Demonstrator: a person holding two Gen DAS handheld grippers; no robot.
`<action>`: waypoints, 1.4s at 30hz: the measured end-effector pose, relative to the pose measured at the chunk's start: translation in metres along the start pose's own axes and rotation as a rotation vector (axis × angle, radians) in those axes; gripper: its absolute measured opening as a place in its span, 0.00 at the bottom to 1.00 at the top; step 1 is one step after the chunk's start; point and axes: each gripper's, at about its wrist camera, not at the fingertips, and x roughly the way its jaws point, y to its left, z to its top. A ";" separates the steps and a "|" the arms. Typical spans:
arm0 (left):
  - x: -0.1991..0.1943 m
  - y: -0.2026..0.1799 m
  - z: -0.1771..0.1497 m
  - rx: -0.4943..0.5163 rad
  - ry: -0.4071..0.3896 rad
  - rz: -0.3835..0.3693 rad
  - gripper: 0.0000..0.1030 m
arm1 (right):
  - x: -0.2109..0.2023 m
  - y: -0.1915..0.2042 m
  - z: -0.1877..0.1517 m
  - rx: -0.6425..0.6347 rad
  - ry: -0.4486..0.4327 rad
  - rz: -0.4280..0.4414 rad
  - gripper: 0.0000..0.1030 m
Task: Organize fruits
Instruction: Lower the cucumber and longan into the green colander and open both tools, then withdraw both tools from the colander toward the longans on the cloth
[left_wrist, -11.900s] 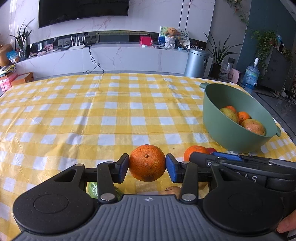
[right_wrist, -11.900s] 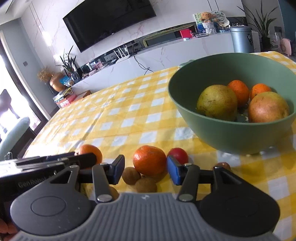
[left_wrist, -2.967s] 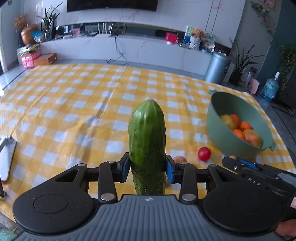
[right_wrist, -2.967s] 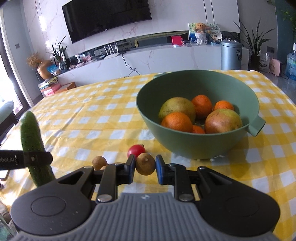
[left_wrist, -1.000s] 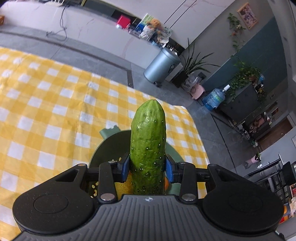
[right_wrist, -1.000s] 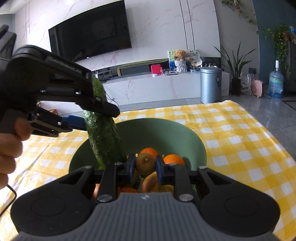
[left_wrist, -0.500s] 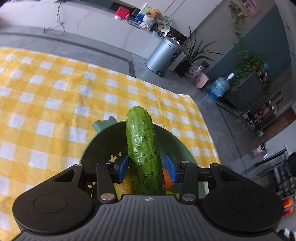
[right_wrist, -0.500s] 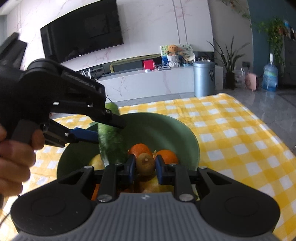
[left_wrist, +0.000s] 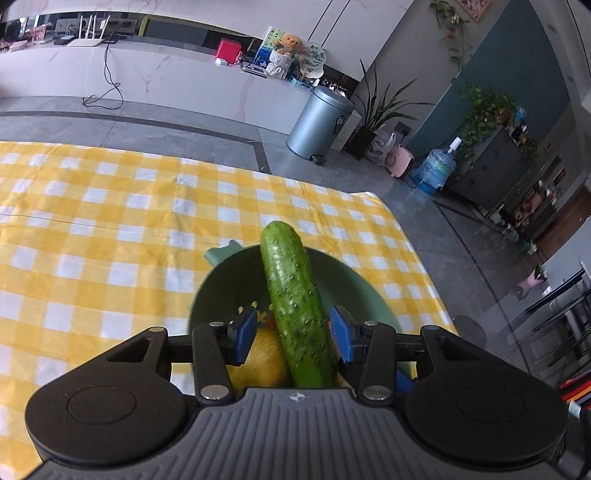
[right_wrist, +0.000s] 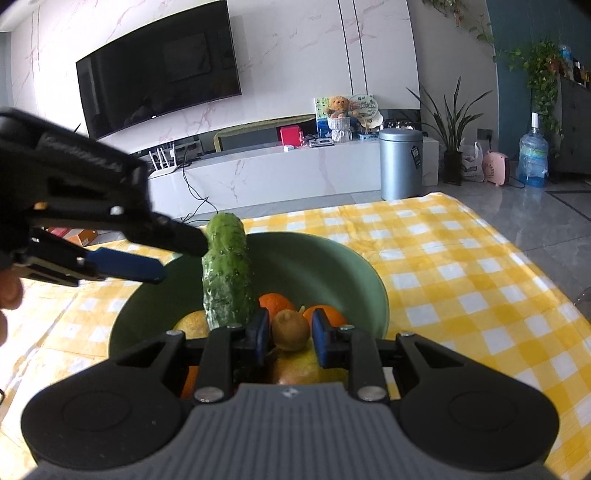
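A green cucumber (left_wrist: 295, 306) leans in the green bowl (left_wrist: 229, 273), free between the pads of my open left gripper (left_wrist: 293, 334). In the right wrist view the cucumber (right_wrist: 227, 273) stands tilted at the bowl's (right_wrist: 332, 266) left side, with the left gripper (right_wrist: 162, 254) beside its top. My right gripper (right_wrist: 290, 332) hovers over the bowl with a brown kiwi (right_wrist: 290, 330) between its pads; small gaps show on both sides. Oranges (right_wrist: 275, 302) and a yellow-green fruit (right_wrist: 192, 323) lie in the bowl.
The bowl stands on a yellow checked tablecloth (left_wrist: 92, 229) near the table's far right corner (left_wrist: 373, 197). Beyond the edge is grey floor with a metal bin (left_wrist: 319, 122), plants and a water bottle (left_wrist: 432, 171).
My left gripper has opened and let go of the cucumber, which has tipped to lean in the bowl. My right gripper has loosened around the kiwi over the bowl.
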 end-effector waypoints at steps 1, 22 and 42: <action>-0.003 0.001 -0.001 0.004 0.000 0.005 0.48 | -0.001 0.000 0.000 0.001 -0.004 -0.004 0.32; -0.096 0.028 -0.053 0.117 -0.066 0.129 0.51 | -0.063 0.028 -0.012 -0.029 -0.123 0.037 0.63; -0.113 0.056 -0.104 0.236 0.003 0.216 0.55 | -0.083 0.079 -0.045 -0.107 -0.024 0.147 0.72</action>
